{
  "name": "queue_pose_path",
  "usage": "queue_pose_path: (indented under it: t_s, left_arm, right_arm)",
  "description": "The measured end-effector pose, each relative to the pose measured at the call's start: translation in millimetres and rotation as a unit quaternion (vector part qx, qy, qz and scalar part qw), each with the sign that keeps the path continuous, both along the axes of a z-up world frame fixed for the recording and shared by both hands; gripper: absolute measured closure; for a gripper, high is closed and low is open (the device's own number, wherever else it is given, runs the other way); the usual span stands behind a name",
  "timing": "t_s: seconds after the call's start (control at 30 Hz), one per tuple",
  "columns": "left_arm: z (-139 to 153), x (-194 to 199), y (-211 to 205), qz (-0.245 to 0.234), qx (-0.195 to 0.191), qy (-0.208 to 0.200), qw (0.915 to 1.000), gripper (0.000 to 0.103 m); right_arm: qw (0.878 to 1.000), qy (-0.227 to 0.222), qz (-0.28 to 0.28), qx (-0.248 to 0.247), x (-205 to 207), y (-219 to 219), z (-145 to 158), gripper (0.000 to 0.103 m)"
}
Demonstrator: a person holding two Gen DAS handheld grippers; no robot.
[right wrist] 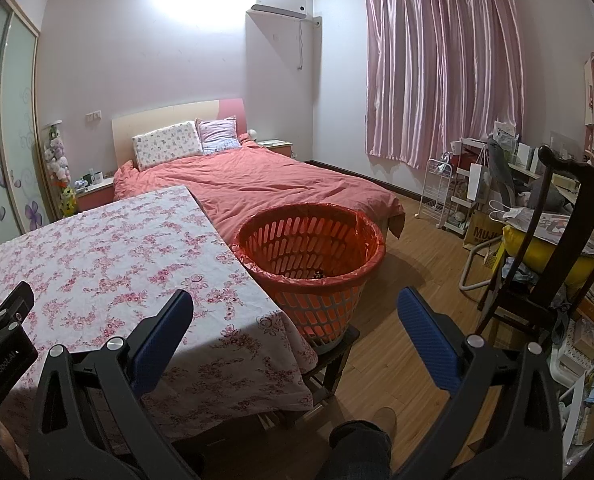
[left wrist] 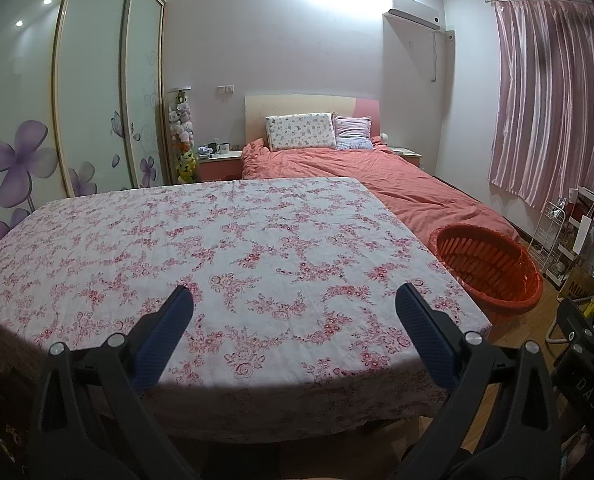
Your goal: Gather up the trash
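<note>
both the left gripper (left wrist: 293, 300) and the right gripper (right wrist: 295, 304) hang spread apart, holding nothing. the orange basket (right wrist: 311, 256) sits just right of the floral table (left wrist: 201, 240).

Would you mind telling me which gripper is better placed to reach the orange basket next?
Probably the right gripper: the basket sits just ahead of its open jaws, off the table's right edge.

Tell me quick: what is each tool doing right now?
Left tool: open, holding nothing, above the table.
Right tool: open, holding nothing, facing the basket.
</note>
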State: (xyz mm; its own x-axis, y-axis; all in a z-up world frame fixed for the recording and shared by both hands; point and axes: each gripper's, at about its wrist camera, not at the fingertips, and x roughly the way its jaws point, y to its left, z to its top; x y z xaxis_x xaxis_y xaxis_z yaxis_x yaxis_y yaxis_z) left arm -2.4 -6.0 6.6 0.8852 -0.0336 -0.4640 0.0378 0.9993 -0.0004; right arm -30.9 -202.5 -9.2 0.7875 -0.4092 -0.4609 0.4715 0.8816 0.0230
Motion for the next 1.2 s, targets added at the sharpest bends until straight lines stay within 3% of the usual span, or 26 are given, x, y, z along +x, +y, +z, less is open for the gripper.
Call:
queue_pose_path:
  t_s: [1.2]
  left_arm:
    - [-3.9,6.6,1.9,0.008,0.000,0.014,0.9999,0.004]
  right_arm:
    - [1.000,0.002,0.000,0.000,0.4,0.2,0.0,0.002]
